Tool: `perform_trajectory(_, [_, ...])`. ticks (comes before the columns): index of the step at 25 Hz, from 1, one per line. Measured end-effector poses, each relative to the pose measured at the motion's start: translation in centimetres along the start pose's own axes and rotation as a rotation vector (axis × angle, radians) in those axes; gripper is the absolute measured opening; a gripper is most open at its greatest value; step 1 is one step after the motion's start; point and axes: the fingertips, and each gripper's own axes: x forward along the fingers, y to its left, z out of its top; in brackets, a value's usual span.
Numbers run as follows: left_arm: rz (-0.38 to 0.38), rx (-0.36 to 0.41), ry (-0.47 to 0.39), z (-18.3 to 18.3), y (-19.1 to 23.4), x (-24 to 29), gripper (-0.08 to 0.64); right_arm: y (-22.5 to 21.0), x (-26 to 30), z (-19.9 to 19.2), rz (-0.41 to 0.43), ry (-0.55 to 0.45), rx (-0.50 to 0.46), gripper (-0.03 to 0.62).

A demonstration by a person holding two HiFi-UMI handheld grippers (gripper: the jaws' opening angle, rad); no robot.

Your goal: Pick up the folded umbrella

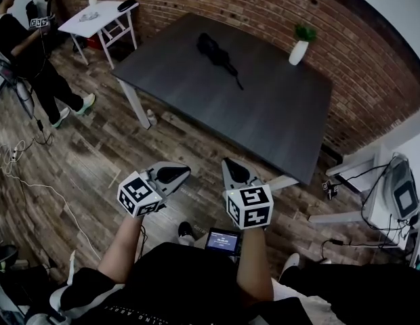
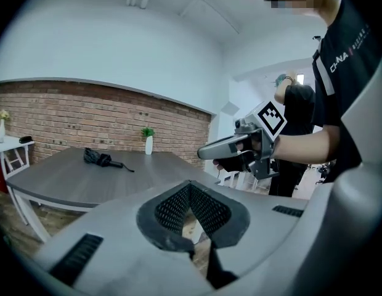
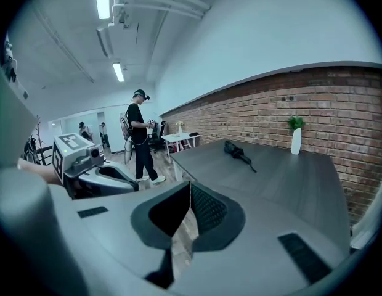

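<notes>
A dark grey counter (image 1: 278,120) stands beside a brick wall (image 1: 250,2) on a plank wood floor (image 1: 88,161). The folded umbrella (image 1: 217,53) lies on its far half, well apart from a white vase (image 1: 299,51) holding a green sprig. Open floor separates the counter's near corner from the left tongs (image 1: 181,172) and right tongs (image 1: 228,165), both closed tight and empty. A second person (image 1: 27,53) stands by a smaller white counter (image 1: 101,12) at left, and cables (image 1: 20,161) trail nearby. White lettering on a black shirt (image 2: 351,48) is only partly legible.
</notes>
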Motion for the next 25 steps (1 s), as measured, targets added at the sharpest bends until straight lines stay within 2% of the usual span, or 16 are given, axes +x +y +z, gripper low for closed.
perform_trajectory(6, [-0.014, -0.017, 0.010, -0.7, 1.8, 0.7, 0.003, -0.7, 1.8, -0.3, -0.002, 0.014, 0.035, 0.010])
perform_trajectory(11, [-0.005, -0.033, 0.020, -1.3, 3.8, 1.5, 0.003, -0.6, 4.1, 0.0, 0.066, 0.006, 0.034, 0.011])
perform_trajectory(14, [0.008, -0.024, 0.030, -1.0, 5.4, 2.1, 0.003, -1.5, 6.0, 0.4, 0.079, 0.008, 0.045, 0.011])
perform_trajectory(20, [0.048, -0.007, 0.028, 1.1, 10.3, 3.2, 0.003, -2.7, 9.8, 3.9, 0.154, -0.035, 0.077, 0.011])
perform_trajectory(25, [0.053, 0.005, 0.033, 2.7, 13.6, 6.0, 0.003, -5.8, 12.8, 6.2, 0.172, -0.039, 0.075, 0.011])
